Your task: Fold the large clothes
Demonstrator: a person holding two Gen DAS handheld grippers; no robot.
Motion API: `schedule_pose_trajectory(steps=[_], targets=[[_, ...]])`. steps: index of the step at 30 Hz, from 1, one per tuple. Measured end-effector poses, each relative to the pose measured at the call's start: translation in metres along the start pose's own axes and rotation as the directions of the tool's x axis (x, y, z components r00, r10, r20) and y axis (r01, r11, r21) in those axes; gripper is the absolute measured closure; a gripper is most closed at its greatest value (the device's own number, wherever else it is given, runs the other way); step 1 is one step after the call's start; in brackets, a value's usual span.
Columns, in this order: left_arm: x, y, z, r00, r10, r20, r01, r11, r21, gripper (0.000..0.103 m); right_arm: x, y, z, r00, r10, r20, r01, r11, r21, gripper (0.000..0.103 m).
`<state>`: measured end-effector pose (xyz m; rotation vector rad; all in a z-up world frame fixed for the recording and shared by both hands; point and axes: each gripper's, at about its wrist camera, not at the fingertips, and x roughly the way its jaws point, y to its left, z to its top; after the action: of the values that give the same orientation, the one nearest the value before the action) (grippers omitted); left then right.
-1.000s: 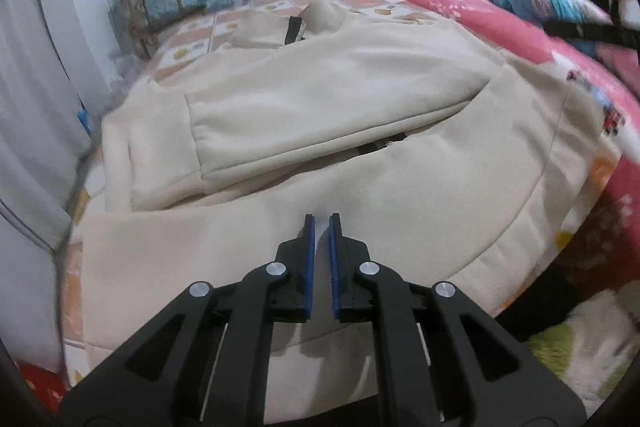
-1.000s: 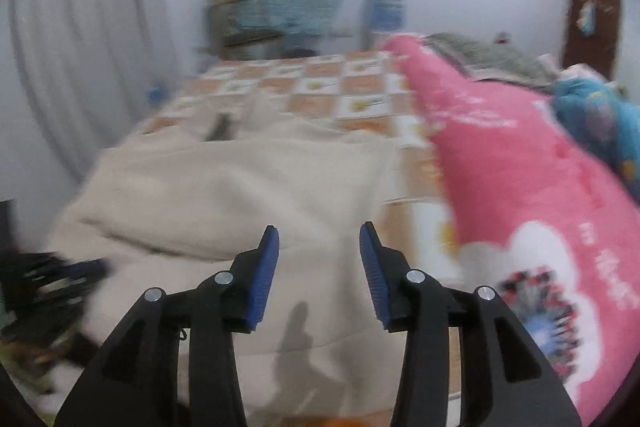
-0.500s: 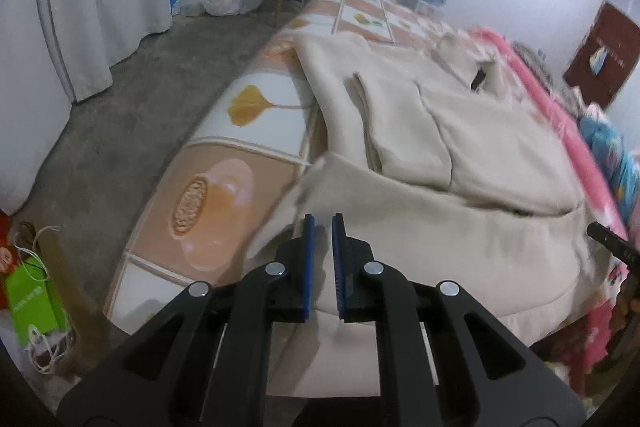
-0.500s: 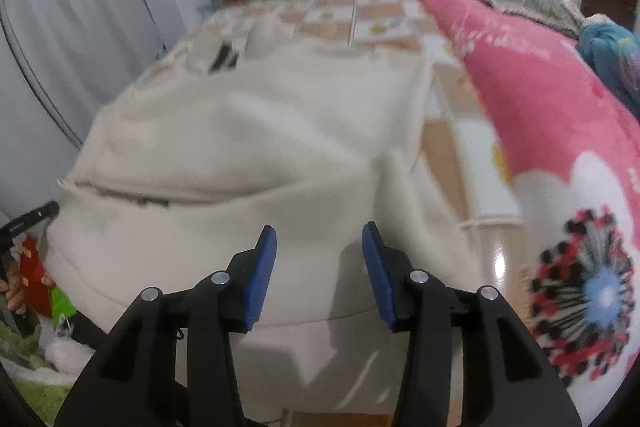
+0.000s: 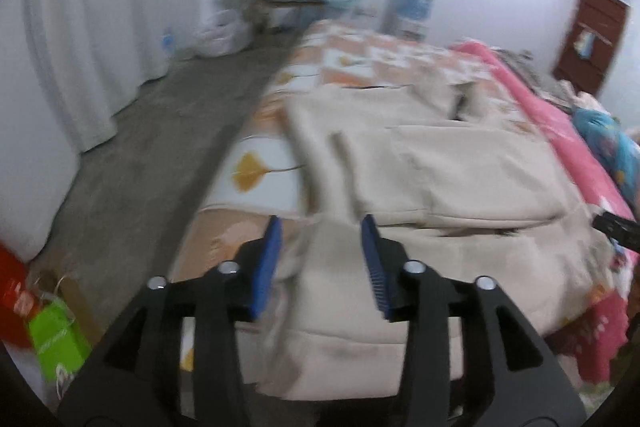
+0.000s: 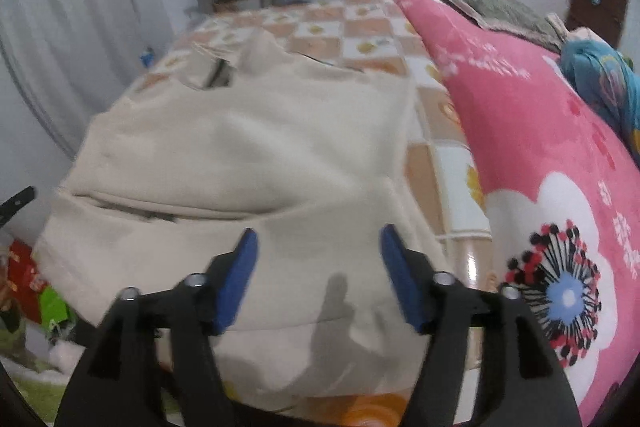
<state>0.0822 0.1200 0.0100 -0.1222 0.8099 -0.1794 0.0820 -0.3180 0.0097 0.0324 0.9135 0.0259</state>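
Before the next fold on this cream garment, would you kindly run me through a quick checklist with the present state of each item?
1. Left gripper open: ok.
2. Right gripper open: ok.
3. Both grippers empty, no cloth pinched: ok.
4. Cream garment lying on the bed, sleeve folded in: ok.
5. Near hem fully on the bed: not ok, it hangs over the edge.
6. Cloth smooth, free of wrinkles: cannot tell, both views are blurred.

Matt, fleecy cream cloth garment [image 6: 248, 155] lies on a glossy checked bedsheet [image 6: 464, 247] beside a plush pink blanket [image 6: 540, 147].
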Motion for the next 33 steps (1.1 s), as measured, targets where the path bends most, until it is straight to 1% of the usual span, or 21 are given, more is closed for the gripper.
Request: schedule_pose_trajectory(steps=[2, 3, 6, 7, 8, 9, 10, 11, 12, 14, 15, 17, 19, 20, 23, 26, 28, 29, 31, 32, 33], targets=[[0.011, -0.012, -0.001, 0.999, -0.041, -0.035, 0.042, 0.999, 0.033, 0.050, 0.003, 0.012, 0.005, 1.000, 0.026, -0.001, -0.026, 0.999, -0.023, 0.030], [0.020, -0.017, -0.001, 0.997, -0.040, -0.062, 0.043, 0.998, 0.045, 0.048, 0.006, 0.017, 0.005, 0.999, 0.032, -0.006, -0.032, 0.999, -0.032, 0.029], [0.055, -0.023, -0.008, 0.985, 0.010, -0.170, 0.000, 0.999, 0.054, 0.048, 0.025, 0.026, 0.005, 0.999, -0.007, -0.047, 0.005, 0.999, -0.033, 0.028], [0.062, -0.021, -0.011, 0.983, 0.023, -0.182, -0.014, 0.999, 0.051, 0.047, 0.032, 0.024, 0.004, 0.998, -0.027, -0.055, 0.025, 0.999, -0.022, 0.027], [0.061, -0.022, -0.011, 0.987, 0.023, -0.160, -0.014, 0.998, 0.056, 0.045, 0.037, 0.022, 0.003, 0.996, -0.054, -0.066, 0.053, 0.999, -0.013, 0.022], [0.062, -0.024, -0.010, 0.986, 0.012, -0.166, -0.002, 0.998, 0.061, 0.041, 0.046, 0.017, 0.001, 0.991, -0.097, -0.088, 0.097, 0.995, -0.003, 0.021], [0.062, -0.024, -0.010, 0.986, 0.013, -0.168, -0.002, 0.998, 0.064, 0.040, 0.059, 0.008, -0.003, 0.979, -0.152, -0.139, 0.156, 0.988, 0.018, 0.021], [0.063, -0.024, -0.011, 0.985, 0.017, -0.171, -0.005, 0.998, 0.069, 0.040, 0.069, 0.000, -0.007, 0.971, -0.160, -0.179, 0.172, 0.984, 0.052, 0.021], [0.062, -0.026, -0.009, 0.984, 0.028, -0.178, -0.014, 0.996, 0.084, 0.040, 0.069, -0.008, -0.008, 0.977, -0.120, -0.174, 0.140, 0.984, 0.108, 0.021], [0.055, -0.032, -0.004, 0.986, 0.052, -0.156, -0.034, 0.993, 0.116, 0.040, 0.059, -0.008, -0.004, 0.982, -0.105, -0.156, 0.127, 0.982, 0.141, 0.021], [0.051, -0.036, -0.003, 0.989, 0.049, -0.142, -0.031, 0.991, 0.127, 0.037, 0.054, -0.005, -0.001, 0.984, -0.107, -0.145, 0.128, 0.982, 0.139, 0.021], [0.045, -0.046, -0.001, 0.992, 0.024, -0.127, -0.005, 0.989, 0.148, 0.032, 0.042, 0.007, 0.003, 0.988, -0.097, -0.118, 0.111, 0.987, 0.114, 0.021], [0.046, -0.063, 0.001, 0.989, -0.015, -0.144, 0.040, 0.983, 0.177, 0.029, 0.034, 0.023, 0.005, 0.993, -0.065, -0.097, 0.072, 0.995, 0.066, 0.020], [0.048, -0.071, 0.001, 0.988, -0.020, -0.156, 0.050, 0.981, 0.189, 0.028, 0.030, 0.032, 0.006, 0.994, -0.056, -0.092, 0.059, 0.998, 0.034, 0.018], [0.066, -0.103, -0.005, 0.975, 0.008, -0.221, 0.049, 0.966, 0.252, 0.027, 0.022, 0.065, 0.000, 0.997, -0.022, -0.079, 0.015, 0.996, -0.087, 0.013], [0.079, -0.120, -0.014, 0.968, 0.051, -0.245, 0.024, 0.956, 0.294, 0.025, 0.026, 0.083, -0.005, 0.995, -0.014, -0.096, -0.001, 0.988, -0.154, 0.013], [0.087, -0.126, -0.021, 0.960, 0.081, -0.269, 0.004, 0.953, 0.303, 0.018, 0.034, 0.087, -0.010, 0.992, -0.025, -0.120, 0.006, 0.987, -0.161, 0.013], [0.085, -0.126, -0.022, 0.963, 0.088, -0.256, -0.008, 0.954, 0.298, 0.018, 0.040, 0.087, -0.012, 0.991, -0.032, -0.133, 0.011, 0.987, -0.159, 0.013], [0.085, -0.128, -0.023, 0.962, 0.101, -0.256, -0.023, 0.957, 0.290, 0.015, 0.057, 0.082, -0.017, 0.983, -0.063, -0.172, 0.040, 0.990, -0.137, 0.013], [0.087, -0.127, -0.022, 0.959, 0.106, -0.261, -0.030, 0.959, 0.280, 0.014, 0.068, 0.077, -0.017, 0.976, -0.081, -0.203, 0.056, 0.990, -0.126, 0.010], [0.088, -0.127, -0.022, 0.958, 0.108, -0.265, -0.033, 0.961, 0.274, 0.012, 0.074, 0.072, -0.019, 0.974, -0.075, -0.216, 0.055, 0.994, -0.093, 0.006]])
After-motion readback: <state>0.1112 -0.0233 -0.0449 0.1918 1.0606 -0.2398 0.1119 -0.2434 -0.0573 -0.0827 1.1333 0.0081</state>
